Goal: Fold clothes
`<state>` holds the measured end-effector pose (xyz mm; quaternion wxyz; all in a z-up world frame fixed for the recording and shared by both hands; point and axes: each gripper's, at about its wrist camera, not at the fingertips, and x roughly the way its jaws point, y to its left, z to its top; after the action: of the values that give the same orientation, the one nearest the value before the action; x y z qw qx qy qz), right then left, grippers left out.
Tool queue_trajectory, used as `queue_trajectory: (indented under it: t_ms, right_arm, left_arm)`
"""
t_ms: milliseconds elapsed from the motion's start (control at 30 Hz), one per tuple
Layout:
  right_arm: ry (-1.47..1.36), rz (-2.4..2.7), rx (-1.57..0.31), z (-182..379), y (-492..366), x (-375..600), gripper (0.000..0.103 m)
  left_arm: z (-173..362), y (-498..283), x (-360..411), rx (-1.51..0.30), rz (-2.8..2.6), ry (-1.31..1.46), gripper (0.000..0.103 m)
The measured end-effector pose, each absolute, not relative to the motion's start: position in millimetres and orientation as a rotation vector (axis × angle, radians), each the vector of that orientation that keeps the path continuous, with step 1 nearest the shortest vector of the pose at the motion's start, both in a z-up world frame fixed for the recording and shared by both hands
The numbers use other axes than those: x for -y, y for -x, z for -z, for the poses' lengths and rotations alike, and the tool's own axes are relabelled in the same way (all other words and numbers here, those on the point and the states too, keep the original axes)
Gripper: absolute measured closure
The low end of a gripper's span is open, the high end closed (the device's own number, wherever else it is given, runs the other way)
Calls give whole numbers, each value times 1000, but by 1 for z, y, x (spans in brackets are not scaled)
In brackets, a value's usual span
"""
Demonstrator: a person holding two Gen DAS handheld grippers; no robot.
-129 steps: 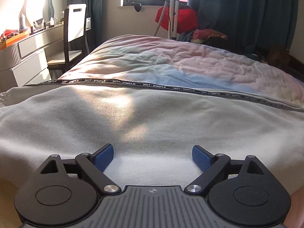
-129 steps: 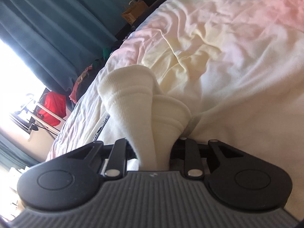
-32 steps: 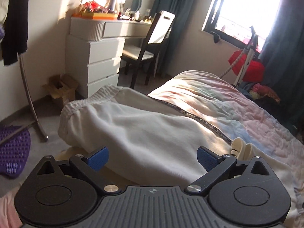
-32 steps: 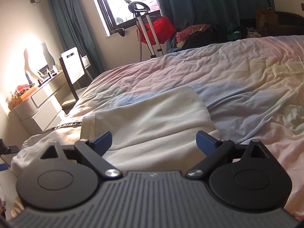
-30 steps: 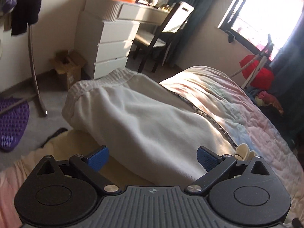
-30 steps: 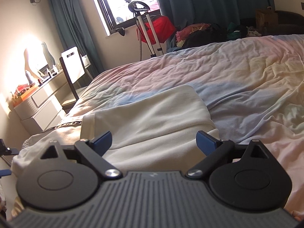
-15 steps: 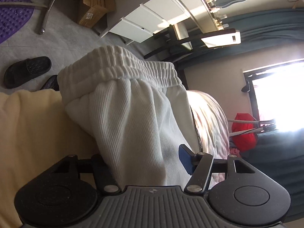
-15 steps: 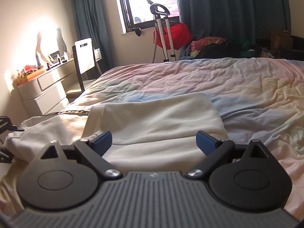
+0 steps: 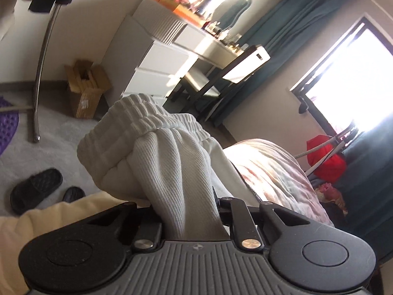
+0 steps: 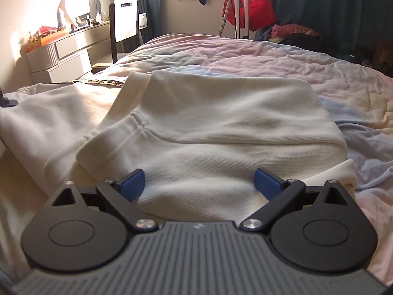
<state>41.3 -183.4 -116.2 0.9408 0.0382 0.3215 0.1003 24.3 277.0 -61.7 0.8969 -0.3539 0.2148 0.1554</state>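
Your left gripper [image 9: 189, 211] clamped on white pants [image 9: 172, 162]; bunched waistband [image 9: 127, 127] rises just ahead of fingers. Your right gripper [image 10: 199, 184] spread wide, empty, hovering over folded pant leg [image 10: 221, 113] directly ahead on bed [image 10: 319, 73]. Dresser [image 10: 63, 49] far left.

The trousers [image 10: 221, 127] are lying folded across the near side of the bed [image 10: 270, 56], their waistband [image 9: 137, 127] bunching up in front of the left tongs [image 9: 191, 211]. The right tongs [image 10: 200, 184] are hovering before the fold. The chair [image 10: 124, 19] is standing behind the bed's left edge, the drawers [image 9: 157, 61] sitting further left. Slippers [image 9: 34, 186] are lying on the floor [image 9: 36, 152] beside the bed.
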Motion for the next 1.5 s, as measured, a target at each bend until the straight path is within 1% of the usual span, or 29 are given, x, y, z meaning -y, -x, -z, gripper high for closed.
queue_trajectory:
  t_ms: [167, 300, 400, 533, 667, 800, 967, 1100, 1167, 1233, 1267, 1300, 1333, 1367, 1400, 1500]
  right_arm:
    - [-218, -189, -583, 92, -32, 208, 6]
    - [-251, -85, -497, 72, -15, 242, 6]
    - [-316, -28, -457, 64, -4, 276, 6]
    - [-467, 58, -418, 59, 1, 324, 6]
    - [-582, 136, -385, 62, 4, 359, 6]
    - [-621, 146, -375, 71, 5, 374, 6]
    - [-668, 144, -354, 76, 4, 387, 6]
    - [-799, 97, -344, 86, 4, 404, 6]
    - [-868, 45, -363, 95, 0, 409, 6]
    - [-927, -14, -382, 101, -6, 408, 6]
    - [-955, -44, -392, 104, -9, 406, 5]
    - [-982, -75, -402, 106, -13, 405, 5]
    - [-1010, -106, -411, 109, -16, 403, 5]
    - [-1025, -134, -425, 111, -19, 400, 5]
    - [-1031, -160, -441, 113, -21, 396, 6]
    - [-1044, -219, -484, 116, -25, 386, 5]
  left_arm:
    - [32, -15, -237, -332, -283, 570, 89]
    - [3, -14, -192, -231, -262, 476, 89]
    - [-22, -12, -138, -157, -233, 401, 88]
    - [-46, -23, -63, -117, -161, 327, 88]
    - [-54, -36, 21, -85, -100, 285, 88]
    - [-35, -56, 110, -85, -5, 161, 88]
    - [22, -69, 203, -146, 129, -1, 88]
    - [92, -89, 246, -404, 280, -165, 86]
    - [117, -84, 253, -422, 318, -281, 79]
    - [126, -76, 248, -418, 352, -347, 71]
    - [126, -75, 241, -438, 369, -353, 59]
    - [124, -76, 234, -460, 377, -351, 42]
    - [123, -78, 223, -483, 381, -351, 33]
    - [122, -83, 205, -507, 383, -351, 21]
    - [121, -87, 189, -536, 392, -353, 16]
    - [113, -91, 142, -631, 444, -385, 15]
